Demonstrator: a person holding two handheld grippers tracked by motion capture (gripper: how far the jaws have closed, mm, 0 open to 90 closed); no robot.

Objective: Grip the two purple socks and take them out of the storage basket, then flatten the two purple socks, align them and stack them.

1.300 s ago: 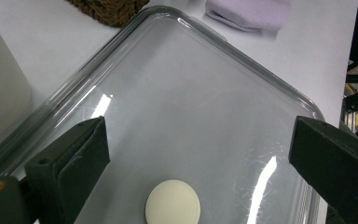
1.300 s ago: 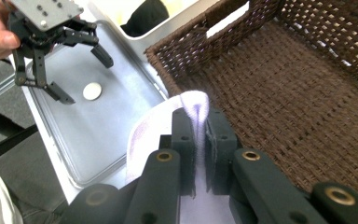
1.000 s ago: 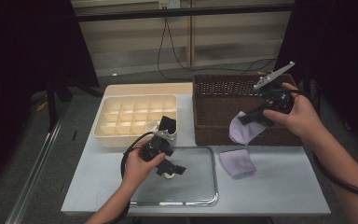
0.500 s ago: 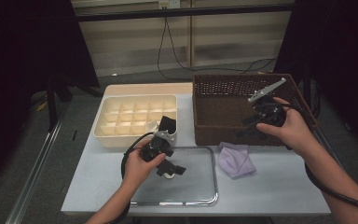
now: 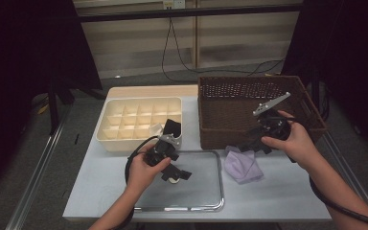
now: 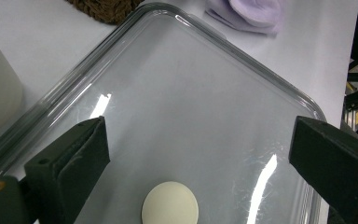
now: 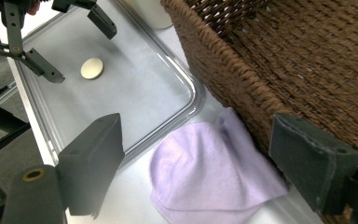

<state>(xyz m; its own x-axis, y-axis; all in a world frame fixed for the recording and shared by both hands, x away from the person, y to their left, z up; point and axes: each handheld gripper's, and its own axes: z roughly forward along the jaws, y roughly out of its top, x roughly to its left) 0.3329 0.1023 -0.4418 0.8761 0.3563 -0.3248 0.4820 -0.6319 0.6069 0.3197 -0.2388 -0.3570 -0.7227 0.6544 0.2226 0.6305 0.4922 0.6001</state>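
I've got the right gripper (image 5: 252, 145) low over the table, just in front of the wicker basket (image 5: 220, 129), and its jaws have just been opening. In the right gripper view they stand spread wide with the lilac cloth (image 7: 209, 182) lying on the table between and beneath them, free of both pads. The cloth is crumpled, one edge tucked against the foot of the basket, its other side just beside the corner of the clear tray (image 7: 135, 88).

On my other side, the left gripper (image 5: 175, 173) hangs over that tray, jaws spread too, nothing pinched. A small cream disc (image 6: 170, 204) lies flat on the tray floor between the two pads, touching neither. From above, the cloth (image 5: 242, 165) sits just right of the tray's rim, and the cream divided box (image 5: 124, 122) stands behind the left hand (image 5: 143, 170).
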